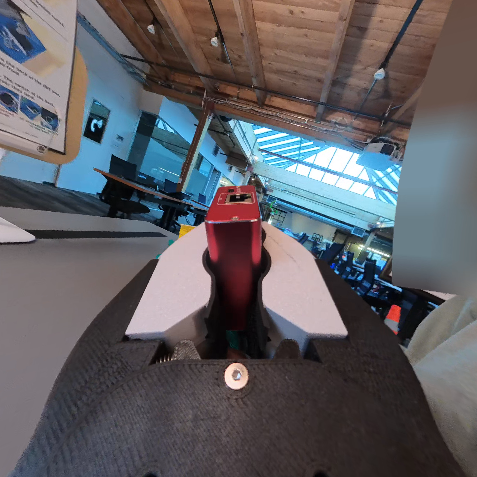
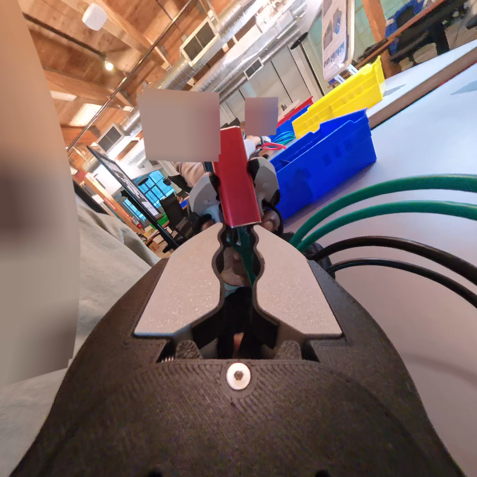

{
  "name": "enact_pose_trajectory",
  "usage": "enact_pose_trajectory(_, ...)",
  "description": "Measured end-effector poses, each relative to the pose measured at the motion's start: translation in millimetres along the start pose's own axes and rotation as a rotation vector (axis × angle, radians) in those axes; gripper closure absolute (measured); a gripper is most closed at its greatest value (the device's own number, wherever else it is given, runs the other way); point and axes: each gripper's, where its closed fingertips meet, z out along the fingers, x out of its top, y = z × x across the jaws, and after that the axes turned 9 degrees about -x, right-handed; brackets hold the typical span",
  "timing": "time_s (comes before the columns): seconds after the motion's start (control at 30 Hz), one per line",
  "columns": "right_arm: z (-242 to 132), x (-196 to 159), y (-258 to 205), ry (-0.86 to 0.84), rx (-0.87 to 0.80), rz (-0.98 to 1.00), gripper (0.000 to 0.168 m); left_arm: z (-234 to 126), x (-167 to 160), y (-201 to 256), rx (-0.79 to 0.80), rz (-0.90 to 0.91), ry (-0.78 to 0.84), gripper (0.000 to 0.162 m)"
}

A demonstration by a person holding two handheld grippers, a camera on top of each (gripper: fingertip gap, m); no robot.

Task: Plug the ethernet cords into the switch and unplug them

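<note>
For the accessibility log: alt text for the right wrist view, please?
The right hand-held gripper is shut on a green ethernet cord at the near end of a red switch, which the left hand-held gripper clamps; blue bin behind.

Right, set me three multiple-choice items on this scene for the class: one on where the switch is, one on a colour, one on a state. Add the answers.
1. Where is the red switch?
A on a shelf
B held in the left gripper
C on the floor

2. What colour is the cord in the right gripper?
A green
B yellow
C white

3. In the left wrist view, the port on the switch's far end is:
A empty
B holding a plug
C taped over

Answers:
1 B, the gripper clamps the switch's sides.
2 A, a green cord runs between the closed jaws up to the switch.
3 A, the socket shows open and dark.
</note>
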Motion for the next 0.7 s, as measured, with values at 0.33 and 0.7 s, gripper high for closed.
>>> enact_pose_trajectory(0.33, 4.7, -11.5, 3.7, -0.092, -0.089, -0.164, 0.150, -7.6, 7.3, -9.9, -0.013, -0.158, 0.074, 0.132)
enact_pose_trajectory(0.7, 2.9, -5.6, 6.9, -0.024, -0.106, -0.124, 0.154, -4.1, 2.6, -7.0, 0.010, -0.066, 0.032, 0.134)
